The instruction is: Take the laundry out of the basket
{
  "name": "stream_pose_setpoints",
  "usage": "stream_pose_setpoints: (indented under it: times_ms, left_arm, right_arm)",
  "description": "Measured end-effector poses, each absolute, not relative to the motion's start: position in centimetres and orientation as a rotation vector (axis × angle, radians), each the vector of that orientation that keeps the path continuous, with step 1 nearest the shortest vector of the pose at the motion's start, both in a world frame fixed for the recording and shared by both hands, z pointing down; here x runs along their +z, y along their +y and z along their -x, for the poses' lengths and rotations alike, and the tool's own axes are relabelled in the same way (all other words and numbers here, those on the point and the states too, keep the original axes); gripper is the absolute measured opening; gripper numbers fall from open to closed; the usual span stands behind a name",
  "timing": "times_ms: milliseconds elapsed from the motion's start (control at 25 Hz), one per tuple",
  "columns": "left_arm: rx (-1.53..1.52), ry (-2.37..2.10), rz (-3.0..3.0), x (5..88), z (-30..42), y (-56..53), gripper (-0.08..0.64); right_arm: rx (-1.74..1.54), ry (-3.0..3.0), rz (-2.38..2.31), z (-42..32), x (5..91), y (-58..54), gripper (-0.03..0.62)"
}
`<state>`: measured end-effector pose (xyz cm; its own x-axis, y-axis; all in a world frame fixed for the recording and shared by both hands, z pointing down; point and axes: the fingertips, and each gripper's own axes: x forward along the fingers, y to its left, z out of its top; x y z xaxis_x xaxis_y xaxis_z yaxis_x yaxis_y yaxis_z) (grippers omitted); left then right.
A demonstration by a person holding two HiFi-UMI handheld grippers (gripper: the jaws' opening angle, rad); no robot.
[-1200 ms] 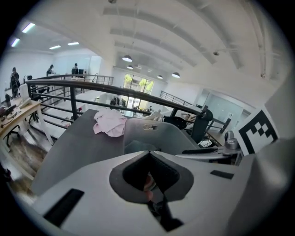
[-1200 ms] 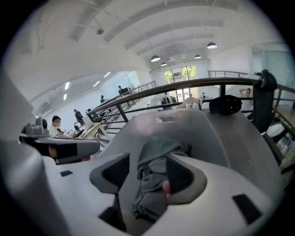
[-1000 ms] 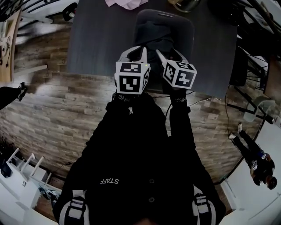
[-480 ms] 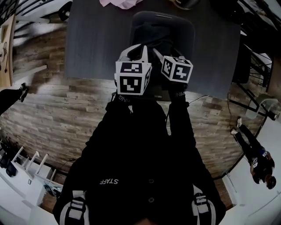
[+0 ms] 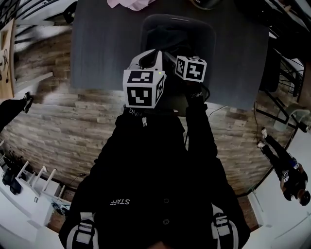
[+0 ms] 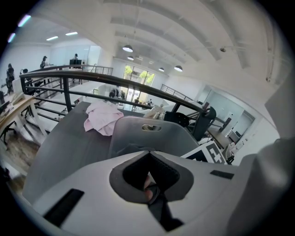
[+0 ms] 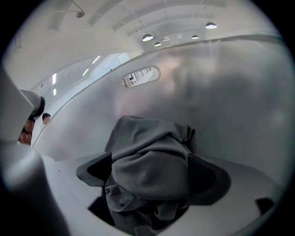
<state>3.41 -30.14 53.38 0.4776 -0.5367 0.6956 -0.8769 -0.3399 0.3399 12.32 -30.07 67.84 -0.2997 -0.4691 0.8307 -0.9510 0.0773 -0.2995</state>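
Laundry is sitting on and above the dark surface, which is filling the upper part of the head view. A grey basket is standing on it at upper middle, and a grey garment is lying bunched inside the basket. A smaller pink garment is lying on the surface at the top edge, well apart from the basket.

The right tongs are sitting inside the basket with their jaws opening wide. The grey garment is bulging between the pads but nothing is pinching it yet. The left tongs are hanging at the basket's near rim with jaws together, holding no laundry that I can make out.

Judging from this, the step in hand is the grab. It is calling for the pads to be straddling a thick fold rather than a loose edge, closing firmly, then lifting straight up clear of the rim.

Counting: one surface, one basket, two garments in sight, two tongs.
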Motion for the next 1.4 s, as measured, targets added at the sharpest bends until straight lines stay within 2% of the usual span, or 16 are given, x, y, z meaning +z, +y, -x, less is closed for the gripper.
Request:
stream_pose_setpoints:
  times_ms: [360, 600, 960, 1120, 1280, 1400]
  left_arm:
    - [0.591, -1.186, -2.004, 52.8, -2.5, -30.7, 0.0]
    - [0.589, -1.188, -2.004, 52.8, -2.2, -30.8, 0.0]
    - [0.559, -1.195, -2.015, 52.2, -1.3, -30.3, 0.0]
    - [0.548, -1.209, -2.017, 51.8, -0.6, -29.9, 0.0]
    - [0.54, -1.229, -2.021, 51.0, 0.0, -29.4, 0.0]
    - [0.519, -1.25, -2.031, 50.0, 0.9, -29.1, 0.0]
  right_arm:
    - [1.221, -1.766, -1.337, -12.3, 72.1, -29.8, 0.531]
    - [1.238, -1.7, -1.326, -11.6, 75.1, -29.4, 0.531]
    - [1.09, -1.633, -1.375, -11.4, 76.9, -29.9, 0.523]
    - [1.045, -1.664, -1.396, -10.7, 76.8, -29.7, 0.419]
    - [1.034, -1.664, -1.41, -10.4, 76.4, -29.5, 0.258]
    - [1.037, -1.658, -1.442, -10.8, 74.6, -29.6, 0.189]
